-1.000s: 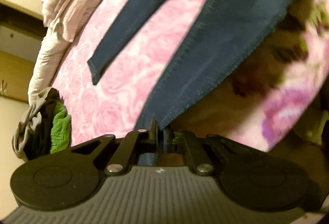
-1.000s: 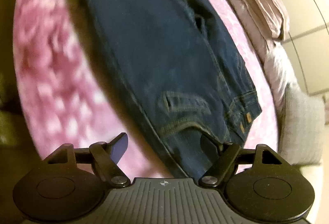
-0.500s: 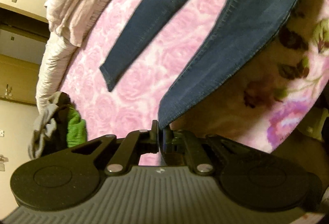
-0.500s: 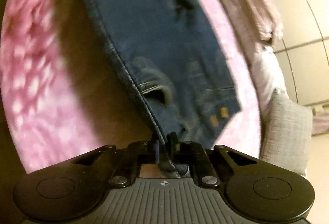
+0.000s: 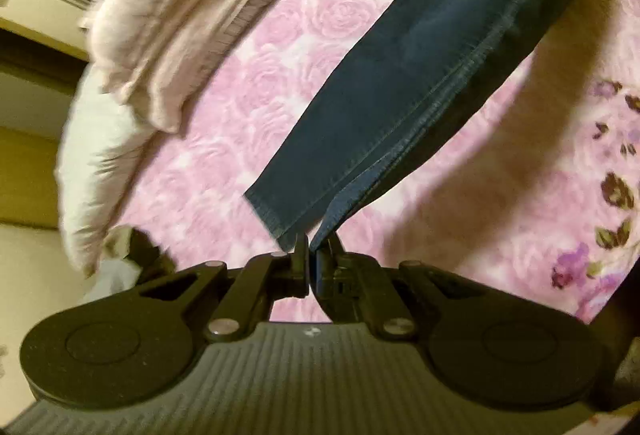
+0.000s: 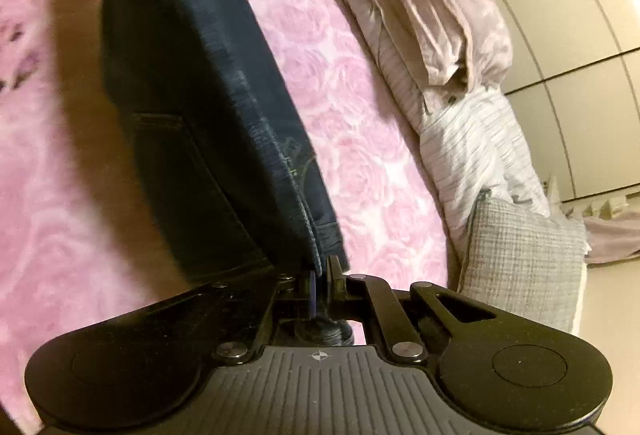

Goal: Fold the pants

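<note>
Dark blue denim pants (image 5: 400, 83), lifted above pink rose-patterned bedspread (image 5: 248, 107). Left gripper (image 5: 310, 247) fingers clamped on leg hem; right gripper (image 6: 322, 267) fingers clamped on waistband.

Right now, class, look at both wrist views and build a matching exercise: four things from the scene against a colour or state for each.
Things:
1. jeans
2. blanket
3. cushion
4. left gripper

Descriptions:
A. pink with a rose pattern
B. grey, woven texture
C. dark blue, lifted at both ends
D. shut on a leg hem

Pairs: 1-C, 2-A, 3-B, 4-D
</note>
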Action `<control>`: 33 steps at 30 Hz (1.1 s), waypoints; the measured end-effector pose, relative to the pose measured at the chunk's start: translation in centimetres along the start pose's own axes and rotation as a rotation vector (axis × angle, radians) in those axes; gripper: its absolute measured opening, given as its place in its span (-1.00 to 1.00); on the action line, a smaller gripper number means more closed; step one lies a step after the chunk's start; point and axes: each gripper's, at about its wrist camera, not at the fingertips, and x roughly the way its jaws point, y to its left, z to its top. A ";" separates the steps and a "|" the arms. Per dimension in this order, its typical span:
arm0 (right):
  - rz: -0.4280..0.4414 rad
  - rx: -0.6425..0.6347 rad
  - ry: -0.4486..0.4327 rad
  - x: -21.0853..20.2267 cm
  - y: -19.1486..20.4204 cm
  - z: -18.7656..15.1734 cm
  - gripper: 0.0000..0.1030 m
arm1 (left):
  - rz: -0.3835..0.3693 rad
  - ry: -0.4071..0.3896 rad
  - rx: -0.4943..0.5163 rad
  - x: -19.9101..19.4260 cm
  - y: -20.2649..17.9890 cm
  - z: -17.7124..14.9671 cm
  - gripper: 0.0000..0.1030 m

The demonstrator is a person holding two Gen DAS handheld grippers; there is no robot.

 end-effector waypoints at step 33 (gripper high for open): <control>0.164 0.587 0.051 13.9 -5.8 4.1 0.04 | 0.009 0.225 -0.012 15.6 4.9 6.5 -0.47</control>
